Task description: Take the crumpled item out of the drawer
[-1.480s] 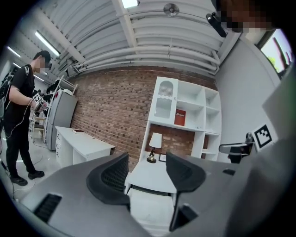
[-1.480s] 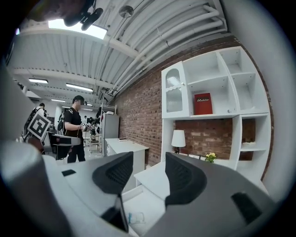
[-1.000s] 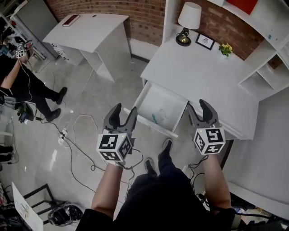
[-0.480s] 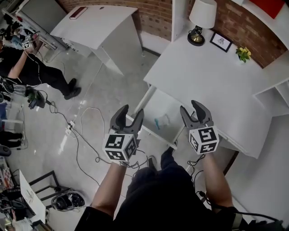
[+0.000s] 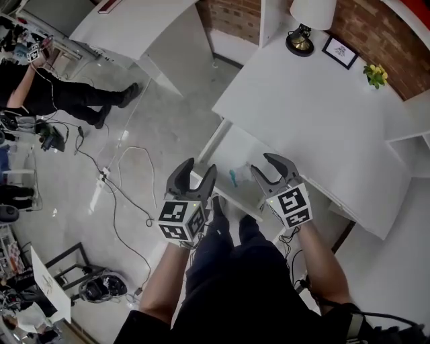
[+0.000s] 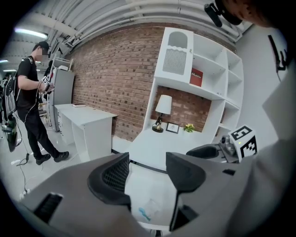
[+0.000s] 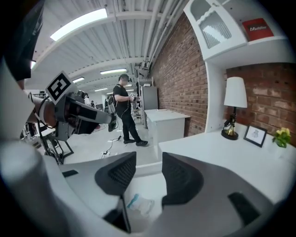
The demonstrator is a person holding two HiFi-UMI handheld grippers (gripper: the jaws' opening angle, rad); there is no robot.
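Note:
The white drawer [image 5: 222, 153] stands pulled out of the desk. In it lies the crumpled item [image 5: 236, 176], a clear wrapper with a teal strip, also in the left gripper view [image 6: 147, 210] and the right gripper view [image 7: 138, 203]. My left gripper [image 5: 197, 169] hovers open over the drawer's front edge, with nothing between its jaws [image 6: 148, 166]. My right gripper [image 5: 265, 166] hangs above the drawer, just right of the wrapper. Its jaws [image 7: 149, 169] are closing but stand apart and hold nothing. The wrapper lies below and beyond them.
The white desk top [image 5: 316, 114] carries a lamp [image 5: 302, 33], a small picture frame [image 5: 339, 50] and yellow flowers [image 5: 375, 74]. Cables [image 5: 114, 195] trail over the floor at the left. A person [image 5: 60, 97] stands by a second white desk [image 5: 134, 20].
Both grippers have closed in on the open drawer. The right gripper has swung left over it and its jaws have narrowed a little. The wrapper has not moved.

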